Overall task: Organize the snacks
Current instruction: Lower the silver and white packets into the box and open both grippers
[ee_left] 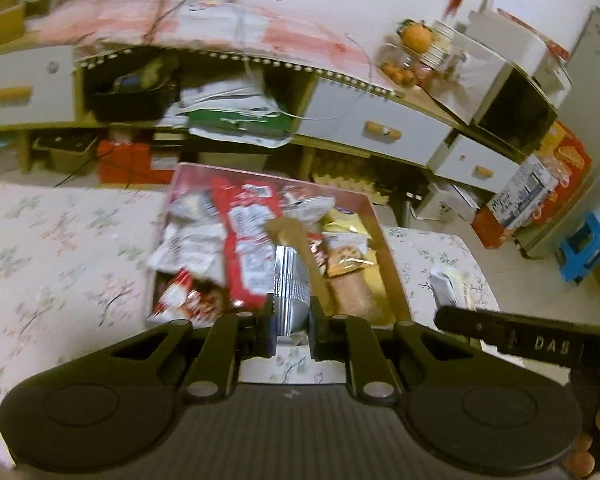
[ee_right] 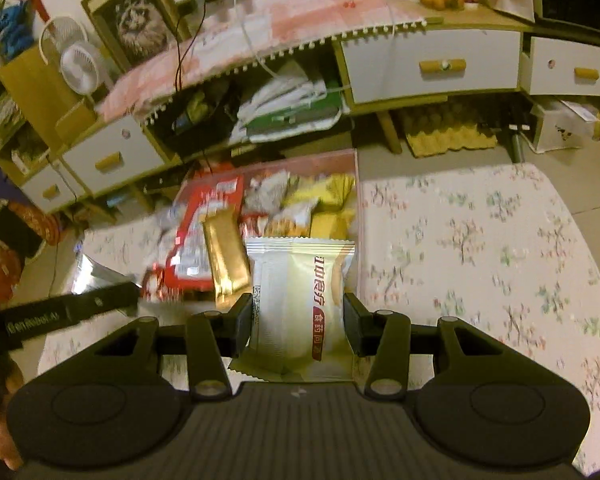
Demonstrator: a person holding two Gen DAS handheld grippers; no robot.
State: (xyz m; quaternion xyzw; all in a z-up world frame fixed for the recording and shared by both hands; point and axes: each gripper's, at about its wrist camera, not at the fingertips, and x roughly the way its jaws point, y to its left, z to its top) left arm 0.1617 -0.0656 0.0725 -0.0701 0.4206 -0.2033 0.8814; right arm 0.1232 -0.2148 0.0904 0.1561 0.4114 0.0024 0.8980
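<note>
Ahead of both pairs of fingers lies a shallow pink-rimmed box [ee_left: 374, 216], open at the top and crowded with snack packets: a long red packet [ee_left: 252, 240] down its middle, white and silver ones to the left of it, yellow and orange-printed ones toward the right wall, all lying loosely over one another. The left gripper [ee_left: 292, 326] has its fingers closed on a silver foil packet [ee_left: 290, 280], which stands up from between the pads and reaches out over the near end of the box; a brownish-gold strip [ee_left: 296, 240] rises just beyond it. The right gripper [ee_right: 298, 320] grips a white snack packet [ee_right: 296, 296] with red lettering, pinched by its two sides between the fingers, its crimped top edge pointing toward the box. A gold packet [ee_right: 226, 252] lies just beyond the left finger of that pair, on the heap in the box. Both grippers tilt steeply downward, side by side, each showing in the other's view as a dark bar at the edge. Box and grippers are over a surface [ee_right: 500, 260] covered in pale cloth printed with flowering branches. Beyond it stands a long low cabinet [ee_right: 432, 66] with white drawers, wooden handles and a pink cloth on top, with a tiled floor between.
</note>
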